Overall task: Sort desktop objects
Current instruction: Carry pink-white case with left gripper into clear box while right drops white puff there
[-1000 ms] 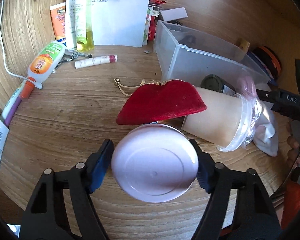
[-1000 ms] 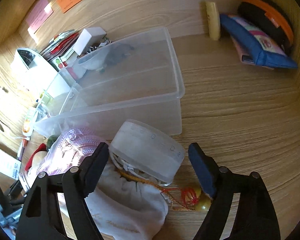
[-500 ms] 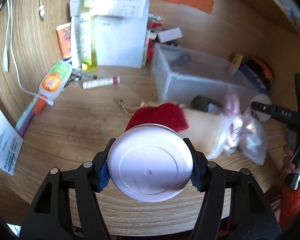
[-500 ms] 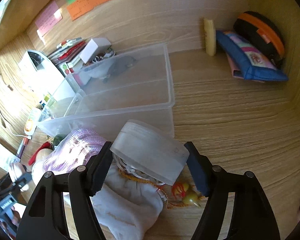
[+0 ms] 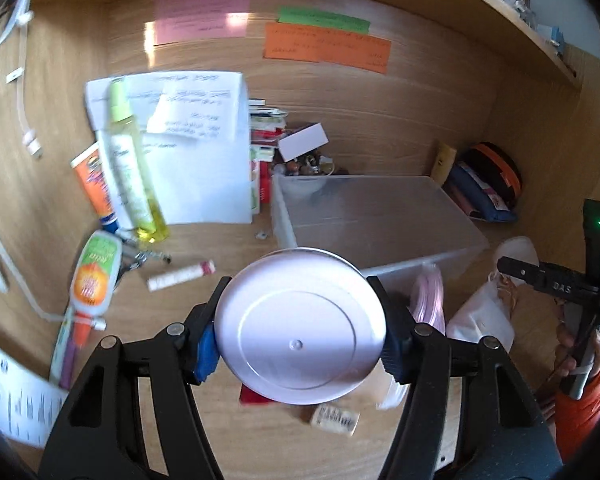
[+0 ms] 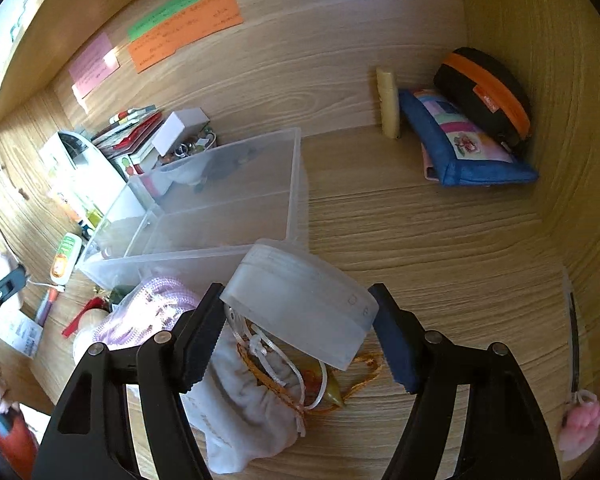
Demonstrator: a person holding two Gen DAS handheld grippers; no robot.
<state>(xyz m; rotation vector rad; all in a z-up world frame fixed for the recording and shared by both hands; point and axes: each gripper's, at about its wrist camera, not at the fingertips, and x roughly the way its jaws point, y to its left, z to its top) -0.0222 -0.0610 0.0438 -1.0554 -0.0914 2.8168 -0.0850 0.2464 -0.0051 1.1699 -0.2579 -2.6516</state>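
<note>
My left gripper (image 5: 300, 338) is shut on a round pale pink tin (image 5: 300, 326) and holds it raised above the desk, in front of the clear plastic bin (image 5: 374, 216). My right gripper (image 6: 300, 332) is shut on a translucent oval case (image 6: 300, 304), lifted above a white drawstring pouch (image 6: 248, 412) just right of the clear plastic bin (image 6: 228, 208). The right gripper also shows at the right edge of the left wrist view (image 5: 556, 284).
Left of the bin lie a white sheet (image 5: 196, 148), a yellow bottle (image 5: 134, 168), an orange-green tube (image 5: 96, 272) and a lip balm (image 5: 180, 276). A blue pouch (image 6: 464, 140) and a black-orange case (image 6: 484, 92) sit in the back right corner. Pink knit item (image 6: 148, 316) beside the pouch.
My left gripper closed on the pink tin and lifted it up and back, away from the red pouch. My right gripper closed on the oval case and raised it off the white pouch.
</note>
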